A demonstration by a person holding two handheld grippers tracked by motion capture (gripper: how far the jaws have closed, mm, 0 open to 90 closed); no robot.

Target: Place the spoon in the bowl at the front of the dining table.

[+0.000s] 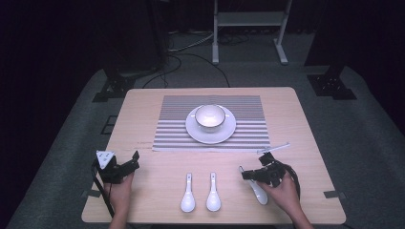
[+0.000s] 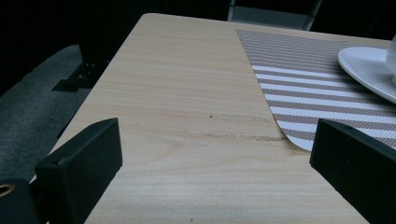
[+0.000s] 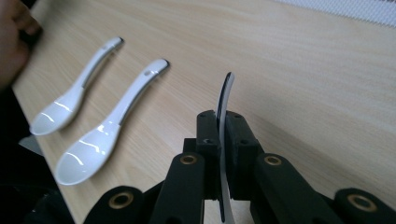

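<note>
My right gripper (image 1: 244, 173) (image 3: 223, 126) is shut on the handle of a white ceramic spoon (image 1: 259, 193) (image 3: 226, 93), which stands on edge between the jaws at the table's front right. Two more white spoons (image 1: 187, 193) (image 1: 213, 192) lie side by side at the front middle; in the right gripper view they are the farther spoon (image 3: 77, 105) and the nearer spoon (image 3: 112, 128). At the front left my left gripper (image 1: 130, 164) (image 2: 215, 140) stands open over bare wood, with nothing between its jaws.
A white bowl (image 1: 210, 116) sits on a white plate (image 1: 210, 137) (image 2: 364, 65) on a striped placemat (image 1: 172, 133) (image 2: 303, 79) at the table's middle back. The table's front edge (image 1: 210, 220) runs just behind the spoons' bowls. A metal stand (image 1: 248, 28) and cables are on the floor beyond.
</note>
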